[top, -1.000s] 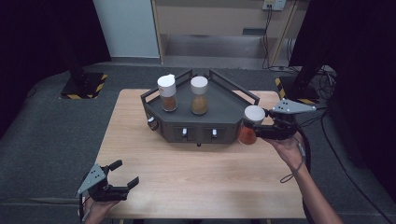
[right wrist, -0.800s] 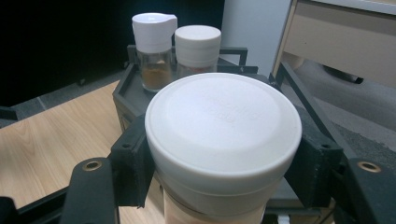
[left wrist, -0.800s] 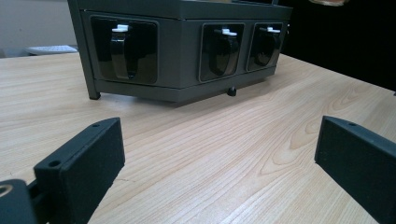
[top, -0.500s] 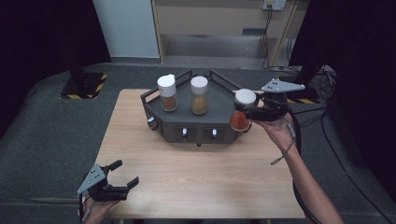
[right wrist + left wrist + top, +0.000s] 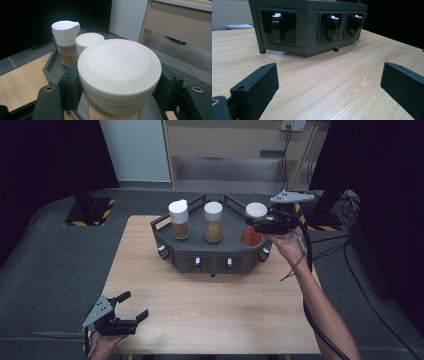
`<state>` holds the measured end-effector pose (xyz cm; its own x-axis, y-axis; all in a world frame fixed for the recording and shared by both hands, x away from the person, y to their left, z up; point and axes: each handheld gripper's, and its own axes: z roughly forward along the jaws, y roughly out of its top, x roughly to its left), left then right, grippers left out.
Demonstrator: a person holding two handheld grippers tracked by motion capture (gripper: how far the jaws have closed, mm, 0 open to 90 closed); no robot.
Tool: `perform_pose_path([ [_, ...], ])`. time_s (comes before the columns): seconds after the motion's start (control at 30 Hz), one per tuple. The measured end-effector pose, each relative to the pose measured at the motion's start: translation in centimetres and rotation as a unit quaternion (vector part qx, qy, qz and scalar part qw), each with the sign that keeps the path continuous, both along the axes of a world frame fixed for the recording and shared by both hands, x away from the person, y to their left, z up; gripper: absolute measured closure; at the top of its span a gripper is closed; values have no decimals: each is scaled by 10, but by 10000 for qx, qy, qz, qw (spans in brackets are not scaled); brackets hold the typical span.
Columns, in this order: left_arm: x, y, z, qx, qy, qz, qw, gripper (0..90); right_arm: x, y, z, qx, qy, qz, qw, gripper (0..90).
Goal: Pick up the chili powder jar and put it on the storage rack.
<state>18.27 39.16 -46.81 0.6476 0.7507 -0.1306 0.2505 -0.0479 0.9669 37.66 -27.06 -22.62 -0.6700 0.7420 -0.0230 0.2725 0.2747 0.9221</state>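
The wooden surface (image 5: 215, 305) carries a dark grey rack (image 5: 215, 257) with a railed top tray and a row of small levers along its front faces. On that tray two spice jars stand upright side by side: a jar with a white spouted cap (image 5: 178, 220) holding brownish powder at the left, and a jar with a flat white lid (image 5: 213, 221) holding tan powder in the middle. A third jar (image 5: 254, 224), white-lidded with reddish-orange contents, hangs at the rack's right end, clamped just under its lid by the right hand-held gripper (image 5: 260, 224); in the right gripper view the two black jaws press against both sides of that jar (image 5: 119, 77), with the other two jars behind it. I judge the step in hand to be carrying this jar to the free spot on the tray beside the middle one (whether its base already touches the tray cannot be told). The next move calls for keeping it upright, clearing the rail, lowering it and only then letting go. The left hand-held gripper (image 5: 120, 317) rests near the front left corner of the surface, jaws spread wide with nothing between them, facing the rack's front (image 5: 312, 27).
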Motion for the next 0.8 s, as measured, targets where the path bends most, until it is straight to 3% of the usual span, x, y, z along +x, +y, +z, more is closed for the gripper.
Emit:
perform_pose_path([
  [0.4, 0, 0, 0, -8, -13, -4, 10000, 4, 23, 14, -7, -21, 93, -398, 9992, 339],
  [0.6, 0, 0, 0, -7, -7, -1, 10000, 4, 33, 17, -20, 41, 101, -645, 9979, 339],
  [0.8, 0, 0, -1, -18, -12, -2, 10000, 4, 39, 18, -33, 64, 140, -722, 9973, 339],
])
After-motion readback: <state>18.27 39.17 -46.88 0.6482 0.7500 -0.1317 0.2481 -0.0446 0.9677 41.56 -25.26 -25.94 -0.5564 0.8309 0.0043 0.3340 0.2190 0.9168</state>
